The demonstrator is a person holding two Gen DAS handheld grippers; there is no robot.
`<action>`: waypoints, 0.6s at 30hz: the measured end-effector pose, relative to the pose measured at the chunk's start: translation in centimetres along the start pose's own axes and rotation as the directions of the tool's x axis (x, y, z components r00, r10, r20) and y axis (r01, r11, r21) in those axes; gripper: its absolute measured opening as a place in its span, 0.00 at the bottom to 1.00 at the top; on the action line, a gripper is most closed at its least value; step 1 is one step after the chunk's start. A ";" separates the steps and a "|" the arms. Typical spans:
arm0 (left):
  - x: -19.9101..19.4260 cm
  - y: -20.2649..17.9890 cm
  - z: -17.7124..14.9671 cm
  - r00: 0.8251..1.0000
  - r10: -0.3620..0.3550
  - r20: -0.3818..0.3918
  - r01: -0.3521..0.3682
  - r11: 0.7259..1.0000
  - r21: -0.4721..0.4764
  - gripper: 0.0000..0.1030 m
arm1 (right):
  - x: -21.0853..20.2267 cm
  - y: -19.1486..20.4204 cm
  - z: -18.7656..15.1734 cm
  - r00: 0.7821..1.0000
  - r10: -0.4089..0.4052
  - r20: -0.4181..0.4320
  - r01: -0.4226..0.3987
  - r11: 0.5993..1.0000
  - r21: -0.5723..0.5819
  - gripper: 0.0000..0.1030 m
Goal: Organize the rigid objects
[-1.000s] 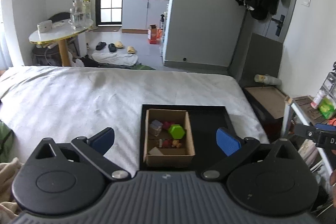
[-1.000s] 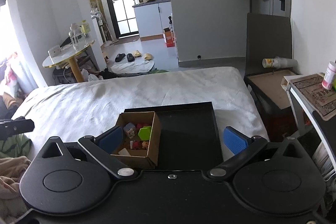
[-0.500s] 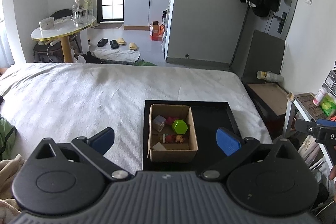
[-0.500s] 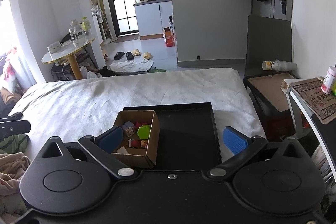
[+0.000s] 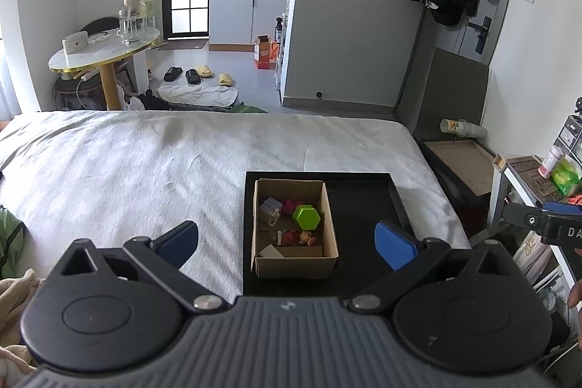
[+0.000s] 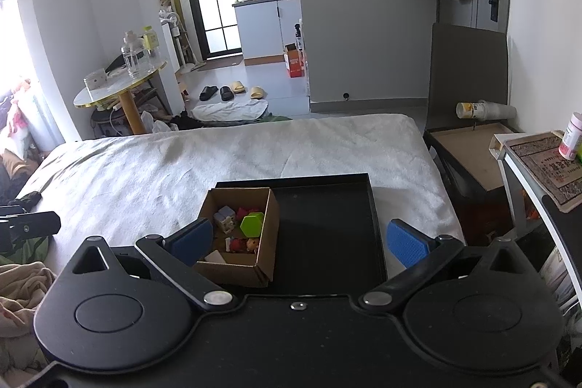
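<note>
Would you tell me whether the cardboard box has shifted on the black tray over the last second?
No. The box sits in the tray's left half, as before.

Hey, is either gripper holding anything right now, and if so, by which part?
Nothing is held. The left gripper and right gripper are both open, hovering short of the cardboard box.

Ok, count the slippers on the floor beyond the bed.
4: a black pair side by side and a yellow pair just right of them, by the white mat. More may be hidden.
</note>
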State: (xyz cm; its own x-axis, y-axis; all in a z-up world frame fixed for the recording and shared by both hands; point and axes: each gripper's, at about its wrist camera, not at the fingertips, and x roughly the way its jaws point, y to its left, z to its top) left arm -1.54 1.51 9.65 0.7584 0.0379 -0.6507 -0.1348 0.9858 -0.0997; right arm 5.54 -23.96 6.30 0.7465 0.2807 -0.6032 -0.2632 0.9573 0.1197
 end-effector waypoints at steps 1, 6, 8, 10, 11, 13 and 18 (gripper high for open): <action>-0.2 0.0 0.1 1.000 -0.005 0.002 0.005 1.000 -0.005 1.00 | 0.0 0.1 0.0 1.000 0.003 0.000 -0.003 1.000 -0.001 1.00; -0.6 0.1 0.1 1.000 0.004 0.009 -0.004 1.000 -0.004 1.00 | -0.2 0.4 0.0 1.000 0.016 0.002 -0.016 1.000 -0.006 1.00; -0.6 0.2 0.1 1.000 0.003 0.012 -0.003 1.000 -0.007 1.00 | -0.1 0.5 -0.1 1.000 0.016 0.000 -0.016 1.000 -0.007 1.00; -0.7 0.1 0.2 1.000 0.009 0.012 -0.009 1.000 -0.002 1.00 | 0.0 0.7 -0.2 1.000 0.011 -0.005 -0.011 1.000 -0.008 1.00; -0.8 0.0 0.2 1.000 0.010 0.015 -0.010 1.000 0.000 1.00 | 0.0 0.7 -0.2 1.000 0.010 -0.007 -0.010 1.000 -0.007 1.00; -0.9 0.0 0.2 1.000 0.009 0.016 -0.009 1.000 0.003 1.00 | 0.1 0.6 -0.1 1.000 0.008 -0.009 -0.008 1.000 -0.005 1.00; -0.8 -0.2 0.2 1.000 0.004 0.015 -0.004 1.000 0.008 1.00 | 0.0 0.4 -0.1 1.000 0.000 -0.009 0.000 1.000 0.002 1.00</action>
State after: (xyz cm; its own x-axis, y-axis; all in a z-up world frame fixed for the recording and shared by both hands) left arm -2.02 1.26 10.34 0.7672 0.0446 -0.6398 -0.1329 0.9870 -0.0906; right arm 5.41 -23.57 6.30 0.7408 0.2796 -0.6107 -0.2617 0.9575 0.1210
